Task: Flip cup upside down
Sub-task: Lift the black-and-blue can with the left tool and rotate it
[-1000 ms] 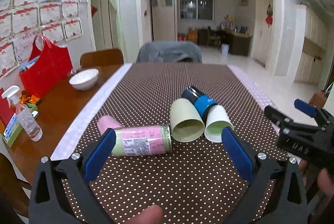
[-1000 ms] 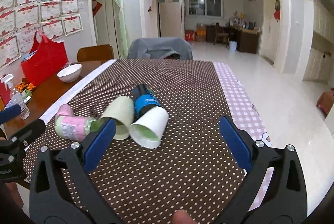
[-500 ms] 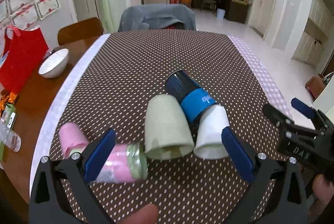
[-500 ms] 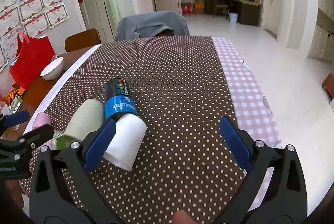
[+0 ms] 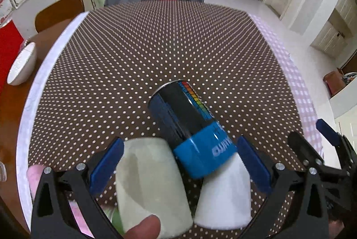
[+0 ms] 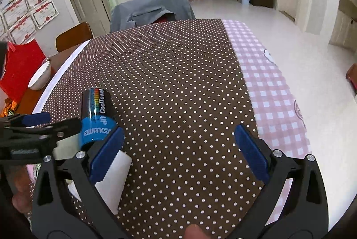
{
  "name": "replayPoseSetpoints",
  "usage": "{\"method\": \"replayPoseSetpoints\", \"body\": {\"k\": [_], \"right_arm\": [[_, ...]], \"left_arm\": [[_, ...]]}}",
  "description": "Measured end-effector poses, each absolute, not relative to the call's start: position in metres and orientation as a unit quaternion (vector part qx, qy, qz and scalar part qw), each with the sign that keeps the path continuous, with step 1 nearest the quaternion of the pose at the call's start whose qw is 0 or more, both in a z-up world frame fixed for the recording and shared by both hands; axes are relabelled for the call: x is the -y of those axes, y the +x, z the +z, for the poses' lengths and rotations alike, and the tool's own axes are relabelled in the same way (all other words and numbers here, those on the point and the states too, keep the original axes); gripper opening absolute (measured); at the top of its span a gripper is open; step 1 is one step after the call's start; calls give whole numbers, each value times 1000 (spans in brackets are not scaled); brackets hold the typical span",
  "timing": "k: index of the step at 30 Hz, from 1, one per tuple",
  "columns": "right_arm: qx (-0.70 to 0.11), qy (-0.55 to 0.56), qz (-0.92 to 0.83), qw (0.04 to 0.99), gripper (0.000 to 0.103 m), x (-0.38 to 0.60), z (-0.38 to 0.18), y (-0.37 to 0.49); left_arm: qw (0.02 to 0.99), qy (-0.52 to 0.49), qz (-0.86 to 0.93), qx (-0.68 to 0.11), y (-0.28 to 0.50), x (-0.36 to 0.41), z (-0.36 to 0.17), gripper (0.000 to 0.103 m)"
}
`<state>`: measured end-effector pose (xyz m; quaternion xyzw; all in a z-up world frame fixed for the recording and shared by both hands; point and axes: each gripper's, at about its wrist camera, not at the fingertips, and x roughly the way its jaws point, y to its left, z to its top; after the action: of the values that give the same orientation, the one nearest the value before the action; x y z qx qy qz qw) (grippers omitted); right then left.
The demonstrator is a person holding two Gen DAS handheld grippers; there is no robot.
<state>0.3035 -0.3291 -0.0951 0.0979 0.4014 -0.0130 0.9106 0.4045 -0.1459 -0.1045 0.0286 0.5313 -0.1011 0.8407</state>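
Note:
Two paper cups lie on their sides on the dotted brown tablecloth [image 5: 156, 60]: a pale green cup [image 5: 149, 185] and a white cup [image 5: 225, 192]. A black and blue can [image 5: 189, 127] lies between them, resting on both. My left gripper [image 5: 179, 165] is open and low over the cups, its fingers spanning both. My right gripper [image 6: 178, 149] is open over bare cloth, with the white cup [image 6: 113, 181] by its left finger. The left gripper also shows in the right wrist view [image 6: 38, 127].
A pink and green bottle [image 5: 35, 178] lies at the left, mostly hidden behind the left finger. A white bowl [image 5: 21, 67] and a red bag [image 6: 20, 67] sit on the bare wood at far left. The table's right edge has pink checked cloth [image 6: 274, 94].
Both grippers have moved forward and down toward the cups. The cups and can now fill the lower left wrist view; the right gripper has shifted right of the white cup.

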Motion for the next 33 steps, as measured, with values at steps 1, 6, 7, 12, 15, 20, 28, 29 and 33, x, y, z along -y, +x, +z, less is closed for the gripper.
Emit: {"method": "replayPoseSetpoints", "body": {"k": [1,6,7,12,15,20,28,29,33], "right_arm": [[-403,97,-13,910,97,329,-96,306],[-412,104,-18,905,97,335,-103,315],[-412,106,-20,905,97,337,-105,316],[-418,124,-30,899,97,349,-112,320],[-421,130,-34,897,97,354,-115,320],[-421,137,-37,896,97,359,-116,321],[-418,142,-35,897,97,357,-113,317],[-417,144,-34,897,97,357,-112,316],[-412,145,-34,899,97,356,-109,313]], "left_arm": [[838,27,-102,-535,408,148,-108,99],[831,48,-111,-542,419,160,-120,99],[830,52,-114,-544,421,162,-121,99],[815,61,-130,-562,434,173,-136,96],[811,67,-132,-566,442,180,-144,93],[807,71,-136,-571,454,188,-150,81],[796,73,-169,-576,447,206,-146,75],[796,77,-169,-576,446,207,-146,75],[794,123,-156,-575,444,222,-148,76]]}}
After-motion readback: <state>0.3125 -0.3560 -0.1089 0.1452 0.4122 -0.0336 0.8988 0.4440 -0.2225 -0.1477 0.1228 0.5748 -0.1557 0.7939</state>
